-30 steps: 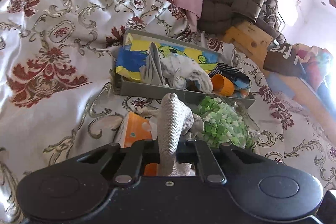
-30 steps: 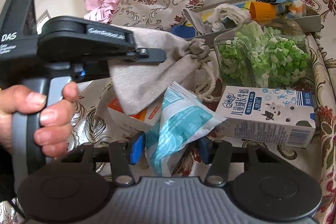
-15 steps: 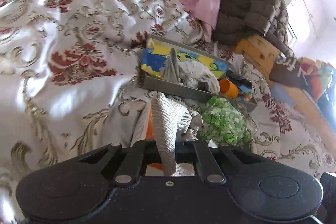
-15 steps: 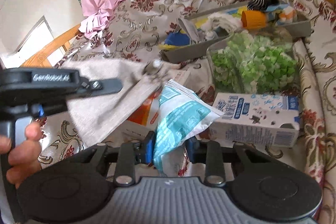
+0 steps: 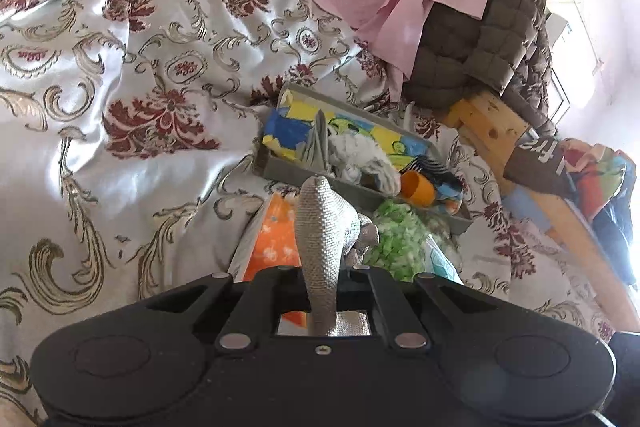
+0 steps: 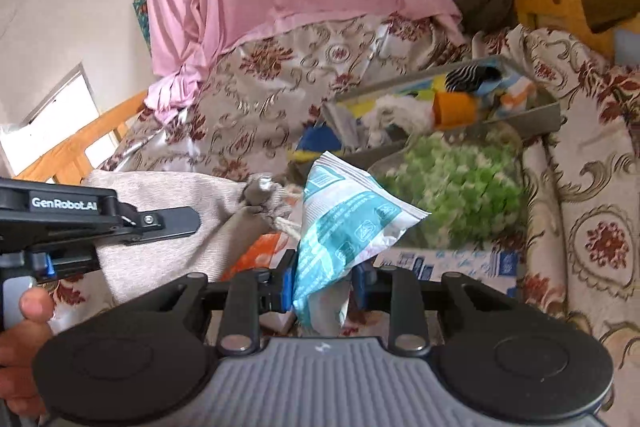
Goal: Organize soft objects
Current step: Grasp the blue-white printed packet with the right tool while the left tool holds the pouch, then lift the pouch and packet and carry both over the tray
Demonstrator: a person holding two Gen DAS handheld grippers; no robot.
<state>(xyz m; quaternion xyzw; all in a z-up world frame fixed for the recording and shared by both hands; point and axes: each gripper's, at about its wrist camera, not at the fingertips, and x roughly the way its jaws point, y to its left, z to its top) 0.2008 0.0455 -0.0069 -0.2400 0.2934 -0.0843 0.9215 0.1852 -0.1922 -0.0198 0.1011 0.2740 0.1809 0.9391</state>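
One pouch [image 5: 324,227], one packet [image 6: 344,223] — one tray [image 5: 280,173] (grey).

— What lies behind the teal packet [image 6: 344,227]?
— A milk carton [image 6: 460,265], mostly hidden. Ahead of the right gripper [image 6: 322,287], the green-filled bag [image 6: 456,183] is blurred.

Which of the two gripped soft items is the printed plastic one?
The teal-and-white packet, pinched in the right gripper. The left gripper holds the plain beige woven drawstring pouch: cloth, no print.
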